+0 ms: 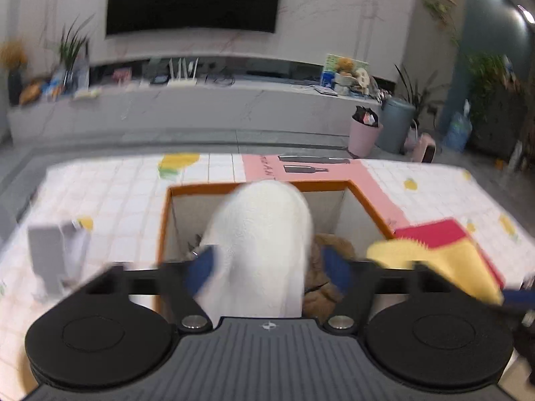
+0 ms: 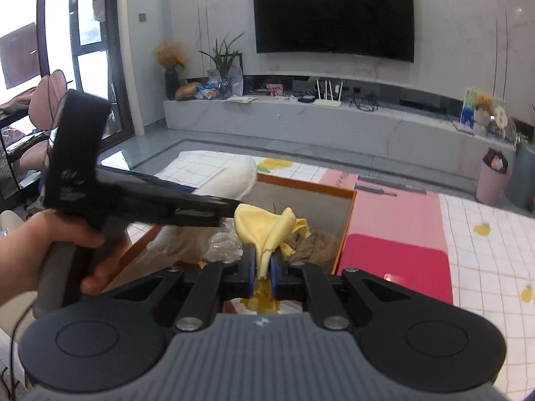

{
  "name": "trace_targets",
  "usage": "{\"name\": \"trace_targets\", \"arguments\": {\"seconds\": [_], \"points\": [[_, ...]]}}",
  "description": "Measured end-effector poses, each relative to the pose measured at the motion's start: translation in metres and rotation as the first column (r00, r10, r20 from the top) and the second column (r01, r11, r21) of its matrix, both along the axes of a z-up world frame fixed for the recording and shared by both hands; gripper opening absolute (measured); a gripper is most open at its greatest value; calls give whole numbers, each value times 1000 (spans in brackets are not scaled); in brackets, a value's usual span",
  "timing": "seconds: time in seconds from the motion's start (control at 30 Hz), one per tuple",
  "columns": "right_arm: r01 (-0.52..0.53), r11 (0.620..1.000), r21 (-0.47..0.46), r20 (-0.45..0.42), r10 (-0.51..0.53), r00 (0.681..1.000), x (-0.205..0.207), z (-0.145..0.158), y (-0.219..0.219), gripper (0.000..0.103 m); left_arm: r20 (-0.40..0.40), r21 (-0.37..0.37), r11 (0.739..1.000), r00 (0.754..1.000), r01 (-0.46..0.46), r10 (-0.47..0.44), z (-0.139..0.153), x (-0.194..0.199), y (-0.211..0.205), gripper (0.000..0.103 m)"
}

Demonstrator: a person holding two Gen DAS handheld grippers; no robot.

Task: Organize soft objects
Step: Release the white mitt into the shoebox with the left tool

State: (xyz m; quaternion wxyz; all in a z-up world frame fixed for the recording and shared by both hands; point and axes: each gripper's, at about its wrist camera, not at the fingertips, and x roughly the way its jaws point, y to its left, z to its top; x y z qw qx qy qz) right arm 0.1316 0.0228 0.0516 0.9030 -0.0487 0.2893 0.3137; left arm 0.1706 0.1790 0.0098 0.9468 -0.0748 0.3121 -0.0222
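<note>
Pinching yellow cloth (image 2: pixel 267 230) (over box (image 2: pixel 347 224)): right tongs (image 2: pixel 263 267).

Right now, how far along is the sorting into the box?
Done: a brown plush lies in the orange-rimmed box. In hand: the open left gripper straddles the white plush over it; the right gripper pinches the yellow cloth. Left: the red cloth.

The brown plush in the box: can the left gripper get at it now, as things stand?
Probably not directly. The left gripper is open, but the white fluffy item stands between its fingers and covers most of the orange-rimmed box. The brown plush only shows beside it.
</note>
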Motion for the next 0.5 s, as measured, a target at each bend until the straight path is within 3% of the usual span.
{"name": "trace_targets", "arguments": {"seconds": [0.1,0.2,0.3,0.37,0.5], "points": [[-5,1000,-18,-11,4,1000,3,-4,-5,6,44,-153,988,999,-23,30,2,-18,12,94],[-2,999,-41,-15,1,1000,2,-7,-14,6,49,-288,957,998,-32,48,13,-34,31,94],[15,999,-44,-15,-15,1000,1,-7,-22,7,48,-353,933,994,-73,96,26,-54,50,97],[28,999,-45,-22,-29,999,5,-8,-21,7,51,-316,944,992,-92,114,35,-61,56,97],[62,994,-93,3,-62,998,8,-10,-9,7,88,-120,987,989,-110,121,50,-74,57,97]]}}
